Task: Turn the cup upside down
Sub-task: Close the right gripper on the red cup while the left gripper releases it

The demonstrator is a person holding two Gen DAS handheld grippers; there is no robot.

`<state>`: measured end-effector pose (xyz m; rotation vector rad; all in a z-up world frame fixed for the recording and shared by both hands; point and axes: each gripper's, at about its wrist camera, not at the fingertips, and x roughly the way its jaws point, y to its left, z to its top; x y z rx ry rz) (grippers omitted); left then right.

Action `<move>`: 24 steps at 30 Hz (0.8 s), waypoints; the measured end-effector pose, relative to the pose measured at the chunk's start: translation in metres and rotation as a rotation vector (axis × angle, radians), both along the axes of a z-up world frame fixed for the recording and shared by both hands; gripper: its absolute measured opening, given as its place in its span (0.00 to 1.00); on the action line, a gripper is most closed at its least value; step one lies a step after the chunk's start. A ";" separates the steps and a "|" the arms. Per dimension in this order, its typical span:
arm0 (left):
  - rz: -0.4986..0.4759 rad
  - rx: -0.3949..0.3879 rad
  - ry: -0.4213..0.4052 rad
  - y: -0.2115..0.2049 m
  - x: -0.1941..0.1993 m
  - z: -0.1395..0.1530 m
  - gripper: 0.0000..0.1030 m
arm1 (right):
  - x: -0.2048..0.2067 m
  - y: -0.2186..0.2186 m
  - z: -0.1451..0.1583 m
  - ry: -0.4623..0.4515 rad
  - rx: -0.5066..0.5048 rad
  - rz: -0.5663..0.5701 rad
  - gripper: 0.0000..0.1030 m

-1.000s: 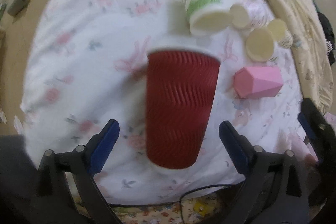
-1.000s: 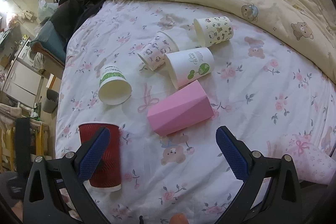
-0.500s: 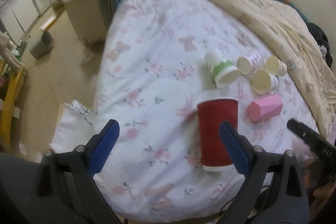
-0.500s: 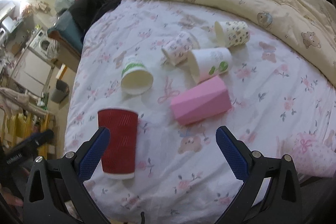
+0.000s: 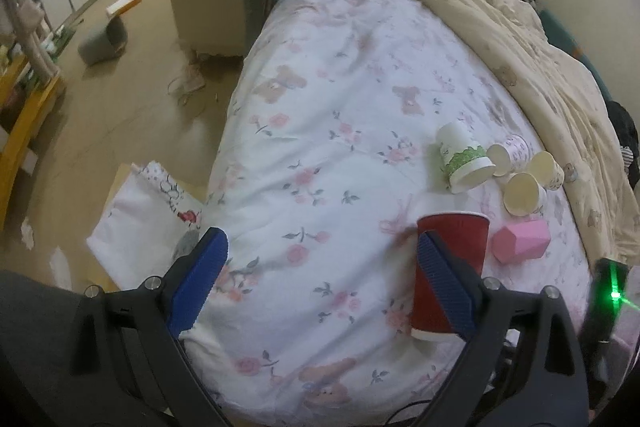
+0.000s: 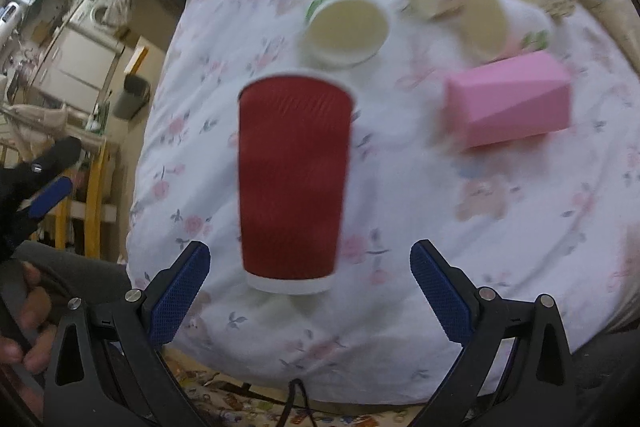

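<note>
A red ribbed paper cup stands upright on the floral bed sheet, mouth up, white rim at top and base. My right gripper is open and empty, its jaws wide on either side of the cup's base, just short of it. The view is blurred. My left gripper is open and empty, off to the left of the cup; its right finger hides part of the cup.
A pink faceted cup lies on its side right of the red one. A green-banded paper cup and several patterned paper cups lie behind. A cream duvet is bunched at the far side. The bed edge is close in front.
My right gripper has moved in close to the red cup, which now sits between its jaws. My left gripper has pulled back and left, away from the cup.
</note>
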<state>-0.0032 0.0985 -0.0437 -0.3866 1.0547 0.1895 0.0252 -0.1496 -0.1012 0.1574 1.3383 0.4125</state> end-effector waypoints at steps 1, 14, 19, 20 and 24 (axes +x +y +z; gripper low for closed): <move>-0.007 0.005 0.008 0.001 -0.001 -0.002 0.91 | 0.001 0.005 -0.003 0.006 -0.005 0.009 0.99; -0.048 -0.036 0.082 -0.007 0.000 -0.015 0.91 | 0.023 0.037 -0.041 0.084 -0.052 0.046 0.76; -0.046 -0.023 0.079 -0.012 0.003 -0.014 0.91 | 0.021 0.029 -0.037 0.076 -0.030 0.057 0.70; -0.046 -0.019 0.081 -0.013 0.003 -0.014 0.91 | 0.020 0.027 -0.034 0.071 -0.028 0.059 0.69; -0.056 0.002 0.081 -0.022 0.007 -0.014 0.91 | 0.019 0.010 -0.017 0.040 0.017 0.057 0.69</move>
